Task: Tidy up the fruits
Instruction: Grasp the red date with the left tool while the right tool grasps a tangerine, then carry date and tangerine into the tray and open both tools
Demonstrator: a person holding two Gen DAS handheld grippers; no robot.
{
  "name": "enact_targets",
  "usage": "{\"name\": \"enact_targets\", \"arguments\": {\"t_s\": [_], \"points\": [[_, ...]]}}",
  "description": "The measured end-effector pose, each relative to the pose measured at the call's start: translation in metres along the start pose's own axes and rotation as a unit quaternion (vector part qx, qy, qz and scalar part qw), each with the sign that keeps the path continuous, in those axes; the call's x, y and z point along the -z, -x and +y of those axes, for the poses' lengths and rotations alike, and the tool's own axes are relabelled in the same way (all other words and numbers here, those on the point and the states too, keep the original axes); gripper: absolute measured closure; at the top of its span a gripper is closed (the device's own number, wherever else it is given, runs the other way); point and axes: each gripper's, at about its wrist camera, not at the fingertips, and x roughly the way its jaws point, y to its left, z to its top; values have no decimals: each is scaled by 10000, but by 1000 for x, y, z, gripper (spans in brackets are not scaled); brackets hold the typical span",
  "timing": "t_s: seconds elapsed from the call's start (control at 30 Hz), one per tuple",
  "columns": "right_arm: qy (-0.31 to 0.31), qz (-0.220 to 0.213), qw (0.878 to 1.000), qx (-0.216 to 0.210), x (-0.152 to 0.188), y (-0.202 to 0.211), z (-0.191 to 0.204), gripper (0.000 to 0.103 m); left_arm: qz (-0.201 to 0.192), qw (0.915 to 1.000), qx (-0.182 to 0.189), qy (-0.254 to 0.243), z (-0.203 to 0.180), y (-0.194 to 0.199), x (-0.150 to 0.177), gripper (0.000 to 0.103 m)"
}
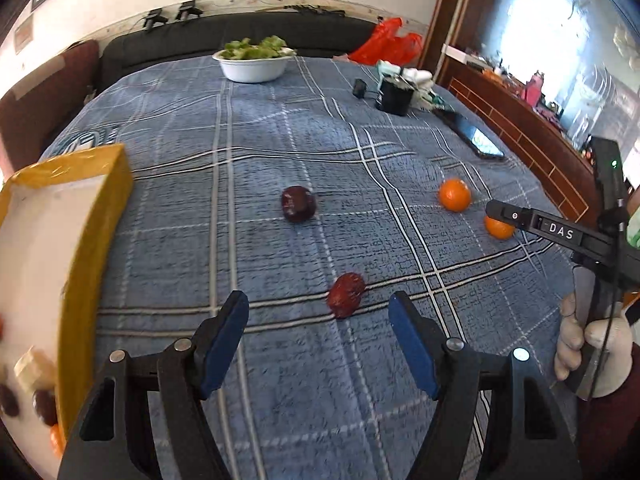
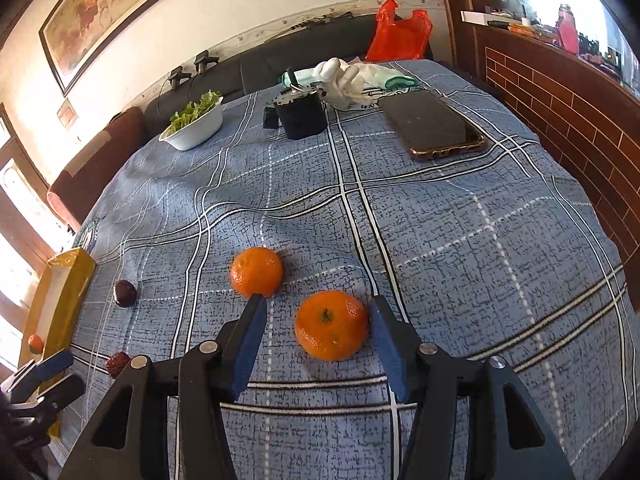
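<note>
A: So, which step are we on?

B: Gathering, I'd judge. The box already has some fruit in it, though the blur there keeps me from counting. Four pieces lie loose on the tabletop.

A: Where from the box?

B: The dark fruit is nearest it, out past its open end. The reddish fruit is a bit farther from the box and closer to me. Both oranges are well away from the box, on the far side of those two.

A: And your fingers?

B: My left gripper is parted wide, with nothing held; the reddish fruit sits just ahead of the gap, slightly toward the right finger. My right gripper is about half open, also holding nothing. The near orange is between its fingers, close to the right one, but I see no squeeze on it. The far orange is just beyond the left fingertip.

A: Next move?

B: On the right, I think: centre on the near orange, close gently, then carry it across to the box. On the left, push forward over the reddish fruit before closing.
</note>
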Motion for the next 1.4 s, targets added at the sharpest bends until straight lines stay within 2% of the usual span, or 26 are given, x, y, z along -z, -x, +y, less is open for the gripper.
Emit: {"name": "enact_targets", "arguments": {"t_s": [0.17, 0.27, 0.37, 0.4, 0.43, 0.53, 0.63, 0.87, 1.1, 1.4], "points": [[-92, 111, 9999, -68, 1, -8, -5, 46, 135, 9997, -3, -221, -13, -25, -5, 33], [-126, 106, 9998, -76, 0, -8, -6, 46, 188, 9993, 12, -332, -19, -32, -5, 42], [-58, 104, 9999, -3, 1, -9, -3, 46, 140, 9983, -229, -512, -25, -34, -2, 62], [-27, 104, 9999, 34, 1, -10, -2, 46, 134, 9981, -275, -538, -26, -34, -2, 77], [-4, 103, 9999, 57, 1, -10, -1, 46, 132, 9980, -313, -541, -26, -33, -3, 84], [62, 95, 9998, 159, 2, -10, 1, 48, 123, 9986, -280, -420, -21, -32, -3, 84], [74, 86, 9996, 274, 3, -9, 1, 61, 90, 9991, -275, -306, -17, -28, -2, 84], [213, -72, 9989, 413, 7, -1, 6, 61, -171, 9996, -236, -43, -8, 2, 1, 84], [151, -364, 9991, 179, 7, 30, 14, 61, -588, 9978, -296, 101, 2, 52, 8, 84], [364, -384, 9986, 32, 21, 65, 48, 61, -1122, 9927, -187, 405, 19, 103, 22, 84]]}}
